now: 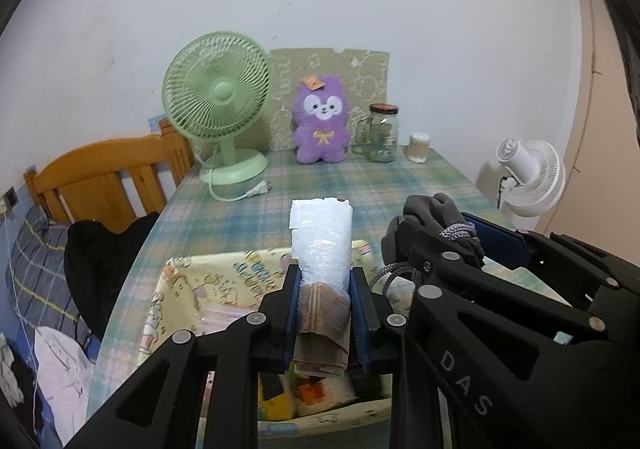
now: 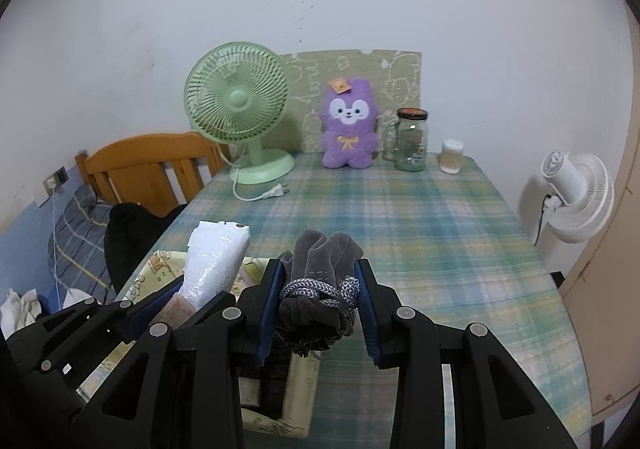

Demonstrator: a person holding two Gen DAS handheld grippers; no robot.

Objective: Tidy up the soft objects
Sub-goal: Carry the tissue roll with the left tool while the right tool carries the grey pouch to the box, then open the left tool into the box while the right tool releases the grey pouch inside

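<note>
Plaid cloth in green, blue and pink covers the table (image 2: 420,217), which stands against a white wall. Along the back edge, from left to right: a green desk fan (image 2: 240,105) with its unplugged cord and plug (image 2: 276,192) lying on the cloth, a purple plush toy (image 2: 350,125) leaning on a patterned board (image 2: 360,69), a glass jar (image 2: 411,141) with a dark lid, and a small white-capped container (image 2: 452,156). A white fan (image 2: 576,197) stands off the right edge of the table; a wooden bed frame (image 1: 108,177) with plaid bedding is at the left. A fabric storage bin (image 1: 208,289) printed with cartoon figures sits at the near edge of the table. The left gripper (image 1: 325,309) is closed on a rolled brown cloth in a white plastic wrap (image 1: 322,245); the roll projects forward between the blue pads and is held above the bin. The right gripper (image 2: 320,301) is clamped on a grey fabric bundle (image 2: 324,261) tied with a grey-white braided cord (image 2: 320,289); the bundle is held just right of the wrapped roll, above the bin's right edge and the cloth. Both grippers are side by side, near each other but apart
</note>
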